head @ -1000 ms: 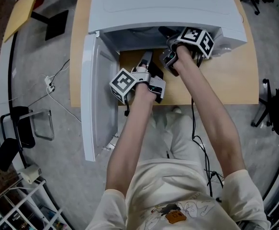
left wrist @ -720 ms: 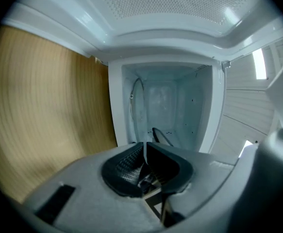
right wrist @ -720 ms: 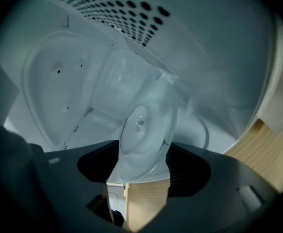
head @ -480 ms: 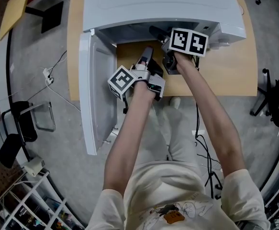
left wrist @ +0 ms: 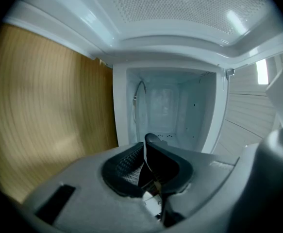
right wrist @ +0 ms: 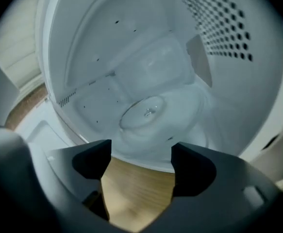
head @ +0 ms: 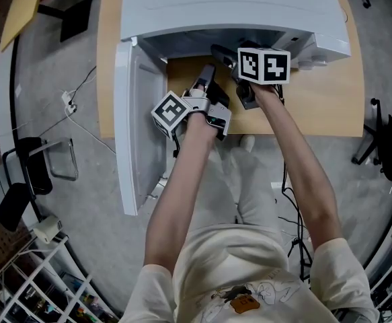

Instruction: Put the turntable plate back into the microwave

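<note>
- Right gripper view: the right gripper is shown with its jaws wide apart and opening. Nothing is held between them, and only the wood of the table is seen in the gap.
- The plate is seen lying on the cavity floor of the microwave. It is beyond the jaw tips and is not touched by them.
- Left gripper view: the left gripper is shown with its jaws brought together at the tips. Nothing is gripped, and the cavity is faced from outside.
- Head view: both grippers are held at the microwave mouth, above the table. The left one is placed just beside the door, which is swung fully out to the left.
</note>
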